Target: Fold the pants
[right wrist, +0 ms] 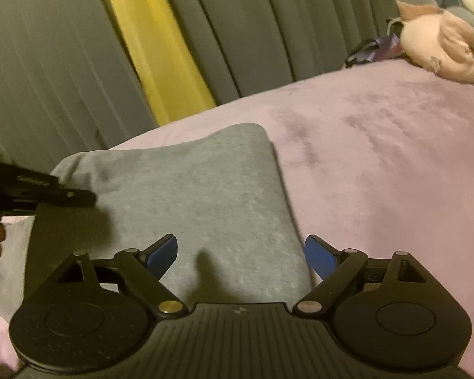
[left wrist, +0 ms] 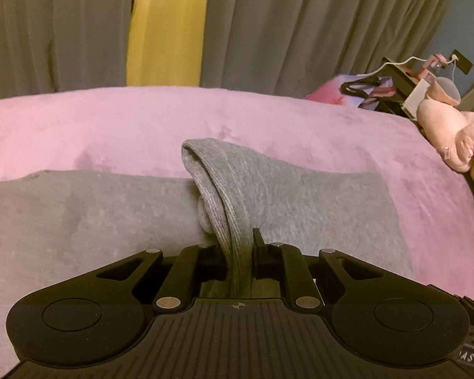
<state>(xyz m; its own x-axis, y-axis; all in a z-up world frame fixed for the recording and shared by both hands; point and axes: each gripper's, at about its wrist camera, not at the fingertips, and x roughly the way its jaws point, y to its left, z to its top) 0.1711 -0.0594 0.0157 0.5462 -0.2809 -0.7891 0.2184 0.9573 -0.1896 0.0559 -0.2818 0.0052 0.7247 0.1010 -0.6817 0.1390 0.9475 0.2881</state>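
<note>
Mid-fold: soft grey knitted pants (left wrist: 300,199) lie on the pink plush bed (left wrist: 110,126) at frame centre, a ribbed edge clamped in the left gripper (left wrist: 237,246); the right gripper (right wrist: 240,252), jaws spread and empty, hovers over them, and carrying over is judged next.

This is a bedroom in a home. Ahead of the fingers spreads a bed covered with a soft pink blanket (left wrist: 268,120). Beyond its far edge hang long grey curtains (left wrist: 284,25), with a yellow strip (left wrist: 167,25) showing between two of them. Far off to the right of the fingers a pink plush toy (right wrist: 442,50) lies on the bed, near a colourful bag (left wrist: 357,91) with dark straps.
</note>
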